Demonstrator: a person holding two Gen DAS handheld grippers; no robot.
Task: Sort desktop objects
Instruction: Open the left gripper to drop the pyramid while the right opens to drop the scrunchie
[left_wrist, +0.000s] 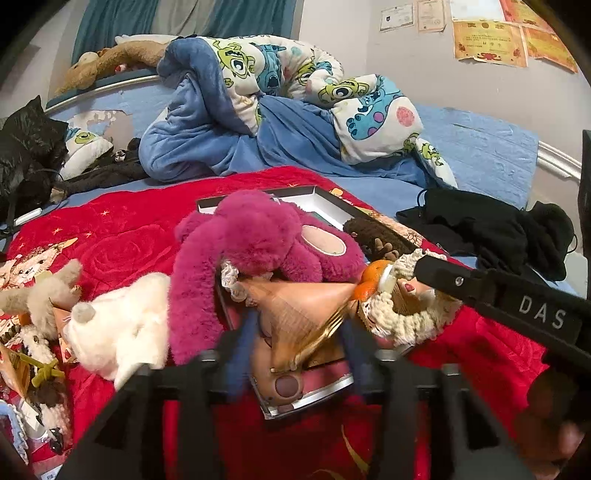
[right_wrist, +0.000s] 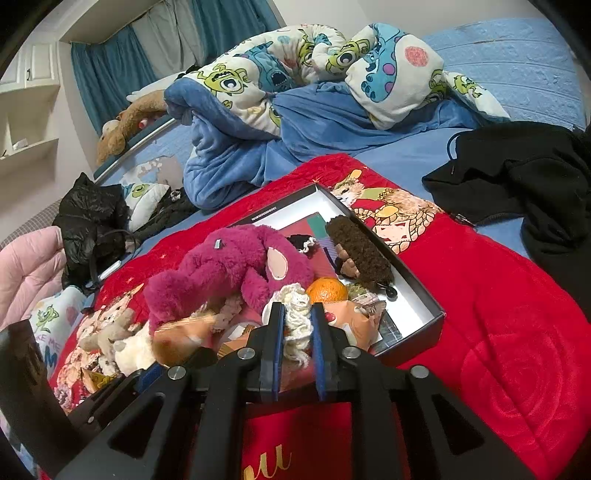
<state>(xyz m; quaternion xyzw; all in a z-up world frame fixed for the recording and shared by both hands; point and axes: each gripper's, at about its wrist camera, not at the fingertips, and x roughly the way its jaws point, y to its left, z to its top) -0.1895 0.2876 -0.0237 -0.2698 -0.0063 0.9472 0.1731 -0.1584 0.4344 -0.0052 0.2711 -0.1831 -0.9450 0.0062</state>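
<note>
Black hand-held gripper (right_wrist: 298, 325) frames, blue finger pads (right_wrist: 318, 354), silver round screws, white "DAS" lettering on one arm

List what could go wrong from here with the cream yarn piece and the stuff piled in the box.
1. The right hand-held gripper pinches only a strand of the cream yarn piece, which may slip or stretch when pulled.
2. The orange rests against that yarn and could roll off.
3. The left hand-held gripper is open around a tan wrapper, which may drop.
</note>
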